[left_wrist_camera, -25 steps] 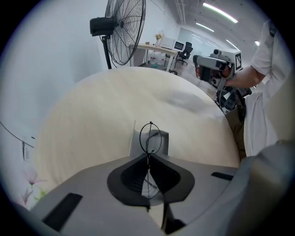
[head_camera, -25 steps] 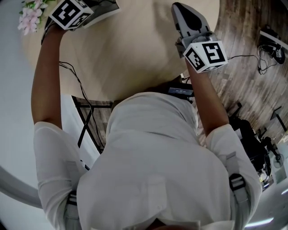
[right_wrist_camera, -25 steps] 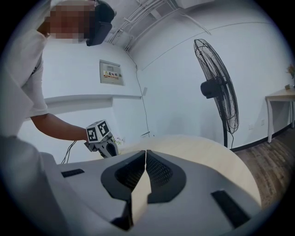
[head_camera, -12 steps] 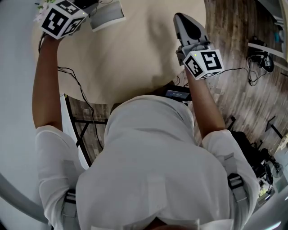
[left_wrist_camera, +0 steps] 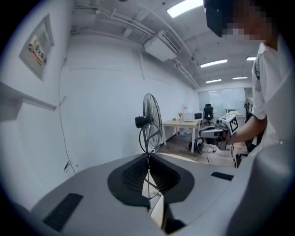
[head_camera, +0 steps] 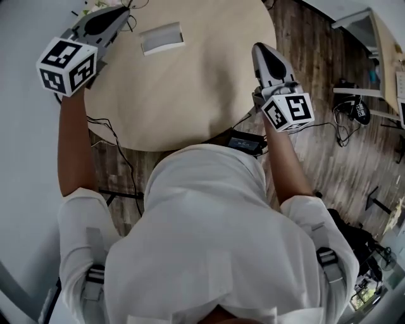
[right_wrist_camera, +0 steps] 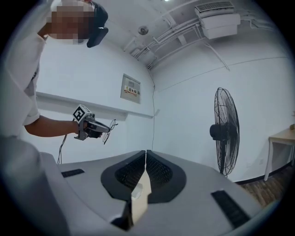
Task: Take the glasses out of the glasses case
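The glasses [right_wrist_camera: 107, 126], a thin wire frame, hang from the tips of my left gripper [right_wrist_camera: 102, 129], which is shut on them. In the left gripper view a thin wire of the glasses [left_wrist_camera: 148, 184] runs between the closed pads of the left gripper [left_wrist_camera: 148, 156]. The head view has that left gripper [head_camera: 120, 11] raised over the table's far left edge. The glasses case [head_camera: 162, 38], a pale grey box, lies on the round beige table [head_camera: 190, 95]. My right gripper [head_camera: 259, 47] is held above the table's right edge, shut, with nothing in it, and its jaws meet in the right gripper view [right_wrist_camera: 145, 151].
A standing fan [left_wrist_camera: 150, 122] is by the white wall. Cables and dark gear [head_camera: 354, 111] lie on the wood floor at the right. A desk [left_wrist_camera: 184, 125] with equipment stands far back. A black device [head_camera: 247, 142] sits at the person's waist.
Both grippers have risen away from the table, the left one much more, carrying the glasses up and tilting towards level. The case stays on the table.
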`<state>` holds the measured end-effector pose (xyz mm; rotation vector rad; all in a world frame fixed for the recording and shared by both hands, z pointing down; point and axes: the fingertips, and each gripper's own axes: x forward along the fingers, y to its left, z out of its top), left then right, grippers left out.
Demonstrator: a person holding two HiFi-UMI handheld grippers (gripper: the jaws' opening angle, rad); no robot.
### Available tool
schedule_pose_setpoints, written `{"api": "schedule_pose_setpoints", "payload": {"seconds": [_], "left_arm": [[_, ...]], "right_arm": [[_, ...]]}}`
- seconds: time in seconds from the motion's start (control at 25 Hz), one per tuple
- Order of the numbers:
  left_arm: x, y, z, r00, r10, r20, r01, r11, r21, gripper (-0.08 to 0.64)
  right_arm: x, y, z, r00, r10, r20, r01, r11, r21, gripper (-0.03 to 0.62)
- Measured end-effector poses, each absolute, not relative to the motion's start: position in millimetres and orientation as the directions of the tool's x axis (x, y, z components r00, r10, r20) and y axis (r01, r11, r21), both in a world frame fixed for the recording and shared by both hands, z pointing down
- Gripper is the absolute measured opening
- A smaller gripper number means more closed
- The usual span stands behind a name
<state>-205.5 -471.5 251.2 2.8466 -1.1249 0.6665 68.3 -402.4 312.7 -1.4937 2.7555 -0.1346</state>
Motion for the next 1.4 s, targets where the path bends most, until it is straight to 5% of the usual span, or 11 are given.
{"api": "schedule_pose_setpoints", "payload": {"seconds": [0.52,0.96,1.4], "left_arm": [[-253,-339,196,0.451,-0.891,-0.059,-0.892,-0.451,-0.009,0.026],[-202,-171,261,0.324,-0.943,-0.078,-0.941,-0.330,0.081,0.026],[-128,-52,289,0.392,-0.919,-0.042,-0.898,-0.392,0.199,0.026]], "right_arm": [[65,-340,294,-0.604,-0.797,0.001,-0.794,0.602,-0.090,0.026],[107,-204,307,-0.661,-0.750,-0.018,-0.744,0.659,-0.110,0.026],[153,-101,322,-0.662,-0.750,0.011,-0.735,0.646,-0.208,0.025]]}}
